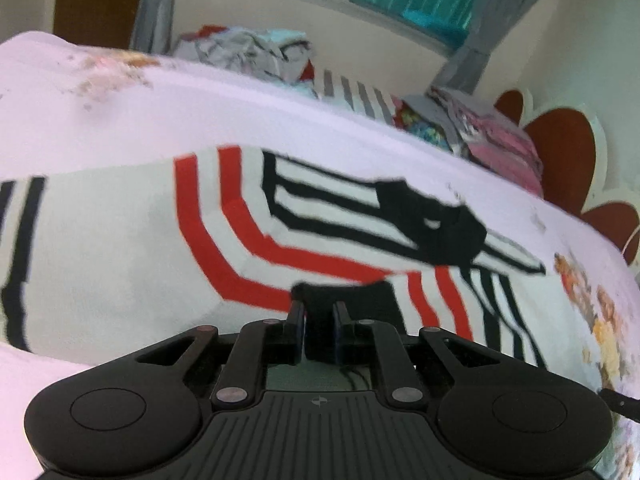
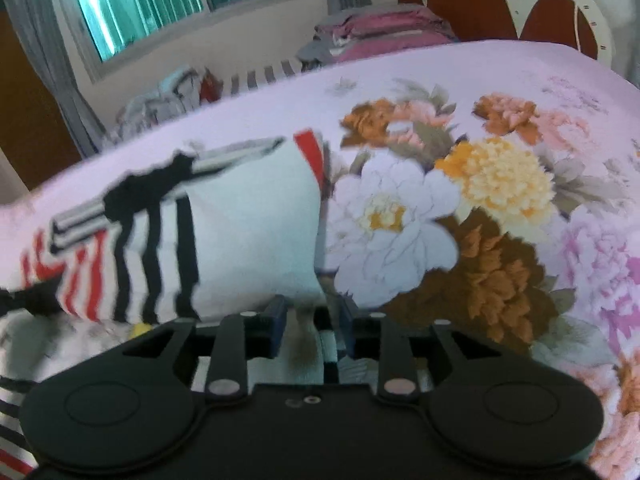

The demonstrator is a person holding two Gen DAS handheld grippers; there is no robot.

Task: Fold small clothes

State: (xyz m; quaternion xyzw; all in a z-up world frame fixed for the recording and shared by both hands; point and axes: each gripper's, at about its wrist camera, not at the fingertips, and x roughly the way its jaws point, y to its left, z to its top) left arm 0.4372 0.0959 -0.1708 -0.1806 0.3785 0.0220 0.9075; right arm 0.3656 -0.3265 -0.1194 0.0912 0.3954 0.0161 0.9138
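Observation:
A small white garment (image 1: 120, 240) with red and black stripes and a black collar lies spread on the bed. In the left wrist view my left gripper (image 1: 319, 312) is shut on a black edge of that garment at its near side. The right wrist view shows the same garment (image 2: 252, 240) folded over, with its white part uppermost. A fold of its white cloth stands between the fingers of my right gripper (image 2: 312, 316). The jaws there are parted wider than the cloth, and the pads do not seem to press on it.
The bed wears a pale pink sheet with large printed flowers (image 2: 480, 184). Piles of clothes (image 1: 248, 54) and folded pink cloth (image 1: 500, 140) line the far edge. A red and white headboard (image 1: 568, 152) stands at the right, below a window with grey curtains.

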